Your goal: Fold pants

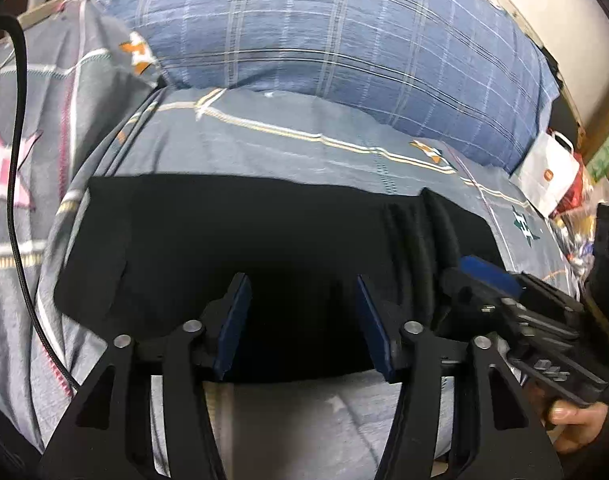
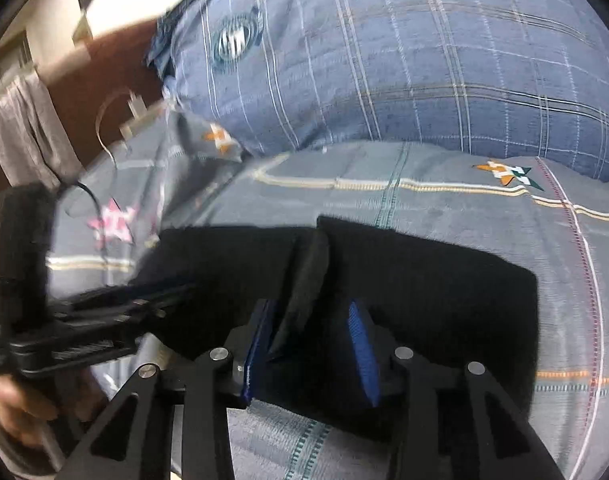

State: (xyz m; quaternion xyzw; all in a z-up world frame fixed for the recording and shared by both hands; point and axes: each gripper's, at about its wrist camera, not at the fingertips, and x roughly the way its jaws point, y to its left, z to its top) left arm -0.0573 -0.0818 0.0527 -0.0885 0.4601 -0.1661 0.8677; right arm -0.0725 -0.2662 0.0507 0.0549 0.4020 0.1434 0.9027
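Black pants (image 1: 240, 248) lie folded into a flat rectangle on the bed, a raised crease near one end.

1. The left gripper (image 1: 302, 320) hovers over the folded black pants (image 1: 232, 248), its jaws apart with nothing between them.
2. The pants lie flat on the bed (image 1: 288, 140).
3. A blue plaid pillow (image 1: 344, 40) lies beyond them.
4. The right gripper (image 1: 492, 276) reaches in beside the pants' ridged folds.
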